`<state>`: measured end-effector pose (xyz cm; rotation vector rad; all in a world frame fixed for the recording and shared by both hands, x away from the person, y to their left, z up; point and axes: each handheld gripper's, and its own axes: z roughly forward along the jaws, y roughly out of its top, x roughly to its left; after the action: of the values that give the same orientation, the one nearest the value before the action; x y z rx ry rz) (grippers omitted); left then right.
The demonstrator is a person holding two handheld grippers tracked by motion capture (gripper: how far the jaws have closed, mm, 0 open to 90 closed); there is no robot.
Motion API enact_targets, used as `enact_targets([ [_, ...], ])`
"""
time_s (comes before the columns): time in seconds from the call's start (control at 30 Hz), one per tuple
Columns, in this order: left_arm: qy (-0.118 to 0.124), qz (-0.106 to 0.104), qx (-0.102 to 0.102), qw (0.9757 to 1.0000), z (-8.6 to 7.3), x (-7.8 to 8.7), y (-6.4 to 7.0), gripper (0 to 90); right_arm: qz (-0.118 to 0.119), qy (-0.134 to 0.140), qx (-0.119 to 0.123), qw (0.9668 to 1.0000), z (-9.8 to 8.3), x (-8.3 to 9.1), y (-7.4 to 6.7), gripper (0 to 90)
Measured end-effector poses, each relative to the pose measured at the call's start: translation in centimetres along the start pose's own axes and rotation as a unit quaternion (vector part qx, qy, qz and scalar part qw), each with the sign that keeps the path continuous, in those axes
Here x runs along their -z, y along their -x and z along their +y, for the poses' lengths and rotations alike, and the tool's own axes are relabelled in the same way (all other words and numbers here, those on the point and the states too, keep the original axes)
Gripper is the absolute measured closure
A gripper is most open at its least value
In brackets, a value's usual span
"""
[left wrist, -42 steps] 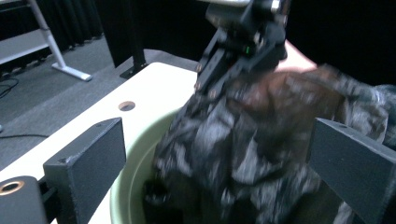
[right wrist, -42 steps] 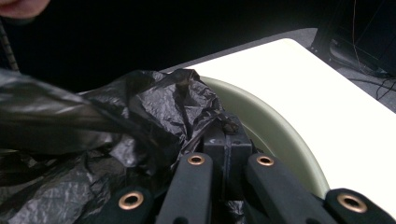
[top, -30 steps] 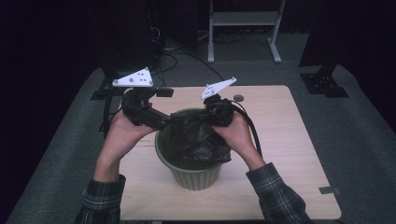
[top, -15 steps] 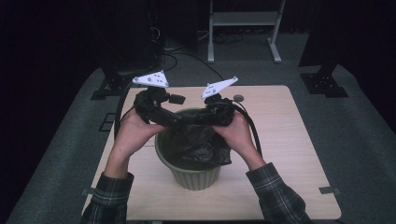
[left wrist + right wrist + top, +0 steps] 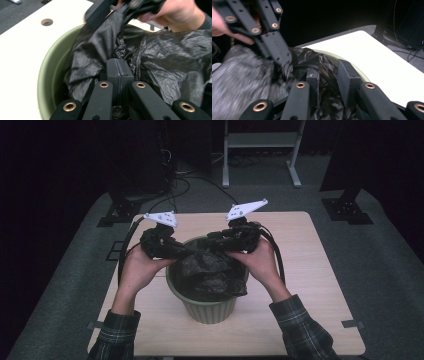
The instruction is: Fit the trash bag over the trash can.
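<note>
A ribbed green pot [image 5: 207, 307] stands mid-table with a crumpled black bag [image 5: 210, 275] stuffed in it. My left gripper [image 5: 186, 251] reaches in over the pot's left rim. Its jaws have just been closing and now meet on a fold of the bag [image 5: 95, 50], as the left gripper view [image 5: 120, 65] shows. My right gripper [image 5: 214, 240] comes in over the far right rim. Its jaws [image 5: 329, 72] have just been opening, and a ridge of the bag [image 5: 322, 65] lies loose between the parted fingers [image 5: 348, 77]. The two grippers' tips nearly meet.
The pale wooden table [image 5: 310, 270] has a small round hole [image 5: 47, 22] near its far edge. Behind it on the grey floor stand a white metal frame [image 5: 260, 150], black stand feet [image 5: 345, 207] and loose cables [image 5: 190, 180]. Plaid-sleeved forearms [image 5: 295, 325] flank the pot.
The left gripper came right and down from beside the pot into the bag, and its jaws shut on it. The right gripper stayed put and its jaws parted.
</note>
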<state>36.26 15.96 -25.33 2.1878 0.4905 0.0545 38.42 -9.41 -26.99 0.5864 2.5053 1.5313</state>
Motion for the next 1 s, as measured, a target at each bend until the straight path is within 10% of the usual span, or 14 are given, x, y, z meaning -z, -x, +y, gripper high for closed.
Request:
enact_targets([
  [0.4, 0.015, 0.012, 0.018, 0.9997, -1.5, 1.6, -0.8, 89.7, 0.001, 0.042, -0.031, 0.9987, -1.5, 5.9, 0.7, 57.4],
  [0.73, 0.015, 0.006, 0.018, 0.9997, -1.5, 1.6, -0.7, 89.7, 0.023, 0.042, -0.077, 0.9959, -1.8, 4.8, 1.6, 53.0],
  [1.0, 0.015, 0.019, 0.020, 0.9995, -1.9, 2.2, -0.9, 89.8, 0.014, 0.002, -0.078, 0.9968, -2.1, 2.1, 2.1, 89.7],
])
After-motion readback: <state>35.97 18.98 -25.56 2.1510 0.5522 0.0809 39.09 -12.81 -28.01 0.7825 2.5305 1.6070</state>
